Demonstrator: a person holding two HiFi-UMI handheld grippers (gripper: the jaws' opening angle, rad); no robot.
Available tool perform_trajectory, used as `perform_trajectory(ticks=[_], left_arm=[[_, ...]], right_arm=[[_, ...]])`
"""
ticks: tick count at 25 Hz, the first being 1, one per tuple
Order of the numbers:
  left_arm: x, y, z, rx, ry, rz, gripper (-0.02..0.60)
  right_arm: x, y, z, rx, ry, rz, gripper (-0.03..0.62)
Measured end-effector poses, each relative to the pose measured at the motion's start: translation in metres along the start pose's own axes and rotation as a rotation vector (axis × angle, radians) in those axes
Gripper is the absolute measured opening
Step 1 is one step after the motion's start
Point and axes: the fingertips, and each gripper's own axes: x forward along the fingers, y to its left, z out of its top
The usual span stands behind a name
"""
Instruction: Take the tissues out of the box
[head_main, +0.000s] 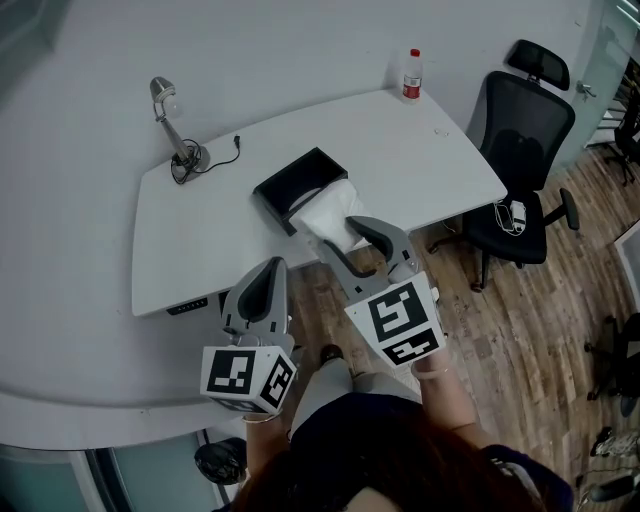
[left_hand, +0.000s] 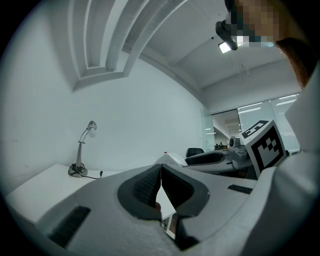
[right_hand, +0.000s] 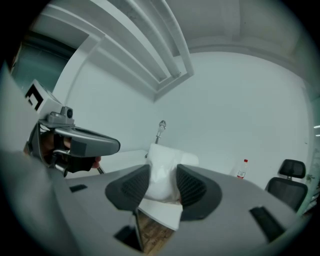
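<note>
A black tissue box (head_main: 296, 181) lies open on the white table (head_main: 200, 220). A thick wad of white tissues (head_main: 330, 213) rises out of it toward the table's front edge. My right gripper (head_main: 336, 236) is shut on this wad. In the right gripper view the tissues (right_hand: 165, 157) fill the gap between the ribbed pads (right_hand: 135, 187) of the right gripper (right_hand: 161, 171). My left gripper (head_main: 270, 268) hovers at the front edge, left of the wad. Its jaws meet with nothing between them, as the left gripper (left_hand: 160, 168) shows in its own view.
A desk lamp (head_main: 176, 132) with a cable stands at the table's back left. A bottle with a red cap (head_main: 411, 76) is at the back right corner. A black office chair (head_main: 518, 160) stands right of the table on the wooden floor (head_main: 540, 330).
</note>
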Motion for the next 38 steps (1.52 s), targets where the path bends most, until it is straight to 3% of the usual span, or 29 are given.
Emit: perform_trajectory(ticks=[38], left_arm=[[-0.029,-0.041,-0.005,0.030,-0.012,-0.006,0.021]], right_arm=[[-0.062,0.014,-0.007,0.008,-0.053,-0.006,0.176]])
